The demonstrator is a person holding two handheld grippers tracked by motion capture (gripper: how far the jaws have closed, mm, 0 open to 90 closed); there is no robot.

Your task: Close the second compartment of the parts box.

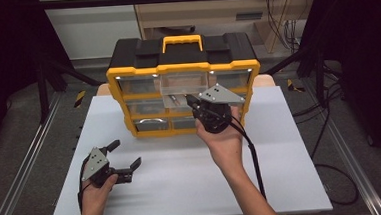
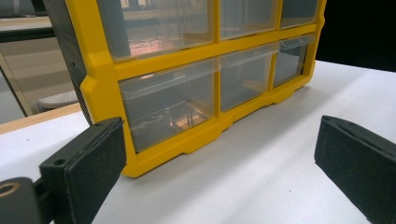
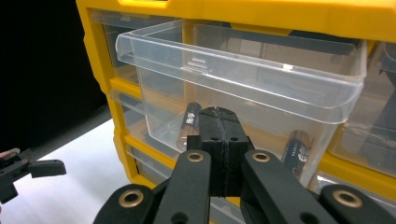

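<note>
A yellow and black drawer organizer (image 1: 115,92) stands at the back of the white table (image 1: 183,183). Its top middle clear drawer (image 1: 183,83) is pulled out. In the right gripper view this drawer (image 3: 243,79) holds two batteries (image 3: 189,123), (image 3: 295,151). My right gripper (image 3: 219,114) is shut with nothing between its jaws, its tips against or just short of the drawer's front wall; the high view shows this gripper (image 1: 194,100) at the organizer's front. My left gripper (image 1: 124,154) stands open over the table's left side, and in its own view the left gripper (image 2: 222,149) faces the organizer's lower drawers (image 2: 170,105).
The organizer's other clear drawers (image 1: 137,84) are closed. Metal rails (image 1: 26,162) run along both sides of the table. Black cables (image 1: 330,129) lie on the floor at the right. A yellow carry handle (image 1: 182,39) sits on the organizer's top.
</note>
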